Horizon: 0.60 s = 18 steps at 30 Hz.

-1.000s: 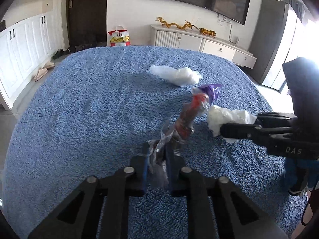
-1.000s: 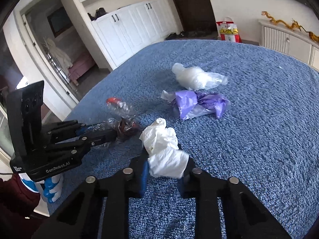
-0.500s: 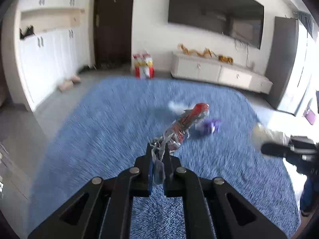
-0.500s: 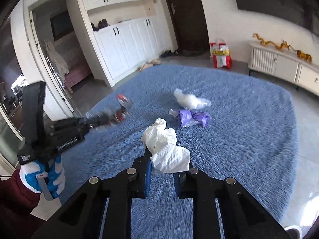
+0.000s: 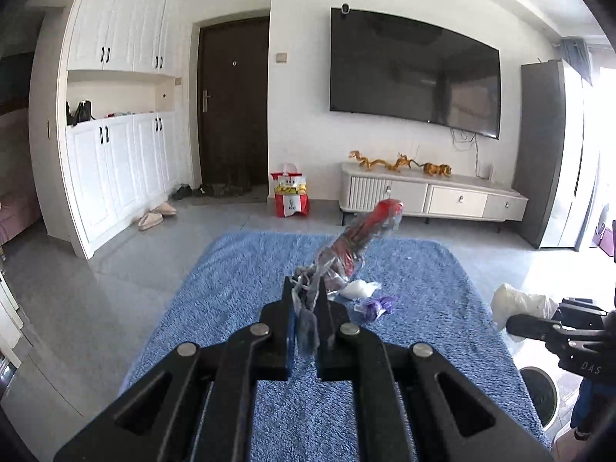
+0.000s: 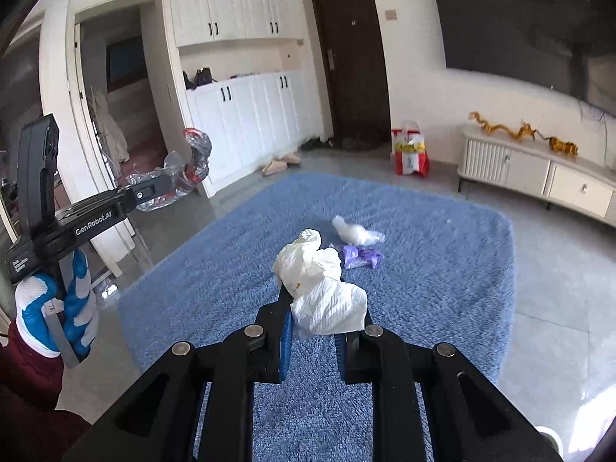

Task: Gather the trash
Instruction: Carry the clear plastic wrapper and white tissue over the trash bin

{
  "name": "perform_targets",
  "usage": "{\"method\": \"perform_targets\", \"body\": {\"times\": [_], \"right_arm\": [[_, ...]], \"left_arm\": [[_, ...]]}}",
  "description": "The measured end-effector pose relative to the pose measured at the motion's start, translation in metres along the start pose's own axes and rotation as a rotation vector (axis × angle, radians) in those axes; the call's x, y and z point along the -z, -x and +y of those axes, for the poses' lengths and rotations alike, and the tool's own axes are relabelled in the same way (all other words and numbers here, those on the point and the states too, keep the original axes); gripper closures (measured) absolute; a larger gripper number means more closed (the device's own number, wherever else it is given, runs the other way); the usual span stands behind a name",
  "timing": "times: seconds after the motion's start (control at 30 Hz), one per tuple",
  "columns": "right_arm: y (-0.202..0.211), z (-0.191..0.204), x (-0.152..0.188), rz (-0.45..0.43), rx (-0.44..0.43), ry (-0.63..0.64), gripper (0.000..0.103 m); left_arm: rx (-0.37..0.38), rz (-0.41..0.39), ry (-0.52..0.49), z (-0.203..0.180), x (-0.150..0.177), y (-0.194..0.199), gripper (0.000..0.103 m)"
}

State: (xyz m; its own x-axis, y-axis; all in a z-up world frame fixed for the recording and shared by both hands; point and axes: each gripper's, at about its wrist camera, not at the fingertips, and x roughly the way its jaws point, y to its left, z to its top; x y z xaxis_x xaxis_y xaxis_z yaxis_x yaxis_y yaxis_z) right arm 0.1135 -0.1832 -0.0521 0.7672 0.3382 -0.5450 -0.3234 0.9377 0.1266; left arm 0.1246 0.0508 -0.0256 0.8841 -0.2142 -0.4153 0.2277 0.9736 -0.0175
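My left gripper is shut on a crumpled clear plastic bottle with a red label and holds it high above the blue rug. The left gripper and the bottle also show at the left of the right wrist view. My right gripper is shut on a crumpled white paper towel, also raised; it shows at the right in the left wrist view. A white plastic wad and a purple wrapper lie together on the rug.
A white TV cabinet stands against the far wall under a large TV. A red and yellow bag sits on the grey floor by the dark door. White cupboards line the left side, slippers beside them.
Both grippers have lifted away from the rug with their trash still held. The view has risen from close over the rug to looking across the room.
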Motion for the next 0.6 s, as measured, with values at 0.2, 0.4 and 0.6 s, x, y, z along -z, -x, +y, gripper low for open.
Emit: {"method": "perform_targets", "body": {"times": [0.2,0.4,0.6], "right_arm": [[0.023,0.008,-0.002,-0.045,0.005,0.021,0.085],[0.039,0.016,-0.001,-0.084,-0.006,0.033,0.085],[0.059,0.029,0.0,-0.121,-0.012,0.069,0.085]], "left_arm": [[-0.025,-0.05,0.004,-0.003,-0.007,0.03,0.097],[-0.075,-0.066,0.016,-0.001,-0.009,0.053,0.097],[-0.123,-0.077,0.01,-0.002,-0.008,0.073,0.097]]}}
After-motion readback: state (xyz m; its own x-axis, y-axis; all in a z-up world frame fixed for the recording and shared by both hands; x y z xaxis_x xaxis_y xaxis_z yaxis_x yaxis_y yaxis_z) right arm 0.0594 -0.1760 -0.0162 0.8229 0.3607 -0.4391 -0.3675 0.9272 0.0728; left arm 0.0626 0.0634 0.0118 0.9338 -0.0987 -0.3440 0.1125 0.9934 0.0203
